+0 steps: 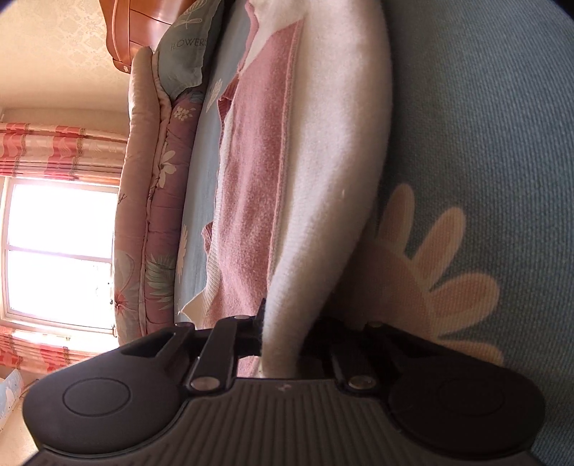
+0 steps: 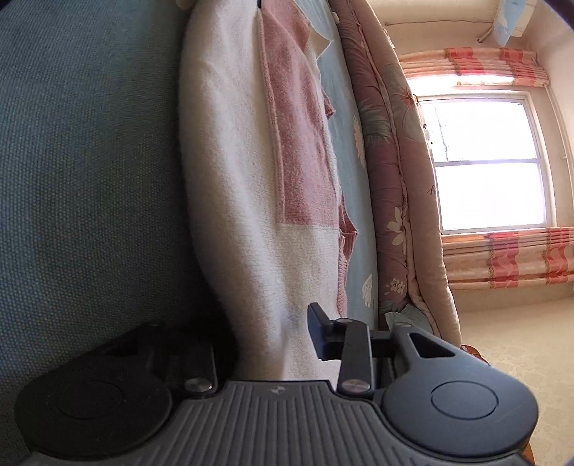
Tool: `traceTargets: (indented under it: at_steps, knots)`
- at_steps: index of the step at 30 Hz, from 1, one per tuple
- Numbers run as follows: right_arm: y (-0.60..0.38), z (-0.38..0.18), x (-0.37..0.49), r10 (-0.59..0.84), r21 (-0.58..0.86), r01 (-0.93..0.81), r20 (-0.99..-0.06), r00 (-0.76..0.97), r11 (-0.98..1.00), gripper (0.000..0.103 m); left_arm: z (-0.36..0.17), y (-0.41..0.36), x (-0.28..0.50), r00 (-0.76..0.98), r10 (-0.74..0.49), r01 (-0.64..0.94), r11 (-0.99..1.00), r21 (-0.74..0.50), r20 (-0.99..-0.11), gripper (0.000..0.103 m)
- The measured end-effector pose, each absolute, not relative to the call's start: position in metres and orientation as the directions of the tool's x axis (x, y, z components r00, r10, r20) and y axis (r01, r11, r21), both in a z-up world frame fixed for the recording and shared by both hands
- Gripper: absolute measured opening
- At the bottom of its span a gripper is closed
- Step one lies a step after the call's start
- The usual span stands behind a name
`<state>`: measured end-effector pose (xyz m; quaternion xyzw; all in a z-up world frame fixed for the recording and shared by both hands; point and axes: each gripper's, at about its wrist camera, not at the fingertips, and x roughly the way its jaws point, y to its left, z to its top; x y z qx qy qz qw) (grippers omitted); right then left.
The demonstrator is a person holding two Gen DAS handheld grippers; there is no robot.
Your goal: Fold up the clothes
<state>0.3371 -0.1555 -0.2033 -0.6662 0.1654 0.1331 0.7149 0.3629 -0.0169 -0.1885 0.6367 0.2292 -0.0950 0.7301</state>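
A pink and white knitted sweater (image 1: 308,150) lies along a blue bedsheet (image 1: 484,107) printed with flowers. In the left wrist view its white folded edge narrows and runs in between the fingers of my left gripper (image 1: 287,337), which is shut on it. In the right wrist view the same sweater (image 2: 244,161) runs down into my right gripper (image 2: 269,340). The right finger (image 2: 317,333) presses against the white fabric. The cloth and shadow mostly hide the left finger. This gripper looks shut on the thick fold.
A rolled floral quilt (image 1: 143,200) and a pillow (image 1: 186,46) lie along the far side of the bed, with a wooden headboard (image 1: 136,25) beyond them. Striped curtains frame a bright window (image 2: 484,157). Bare blue sheet (image 2: 89,161) spreads on the near side of the sweater.
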Motion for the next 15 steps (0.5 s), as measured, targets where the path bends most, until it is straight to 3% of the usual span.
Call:
traceTargets:
  at_steps: [9,13,15]
  knots:
    - [-0.153,-0.203,0.337,-0.027,-0.891,-0.455,-0.454,0.890,-0.006,0.019,-0.187,-0.015,0.365,0.873,0.150,0.438,0.174,0.882,-0.464,0.004]
    - [-0.155,-0.195,0.346,-0.031,-0.898,-0.440,-0.440,0.897,0.000,0.041,-0.187,-0.015,0.364,0.873,0.148,0.439,0.173,0.882,-0.464,0.004]
    - [-0.153,-0.194,0.350,-0.047,-0.890,-0.456,-0.456,0.889,0.015,0.041,-0.186,-0.015,0.364,0.873,0.146,0.440,0.175,0.881,-0.466,0.004]
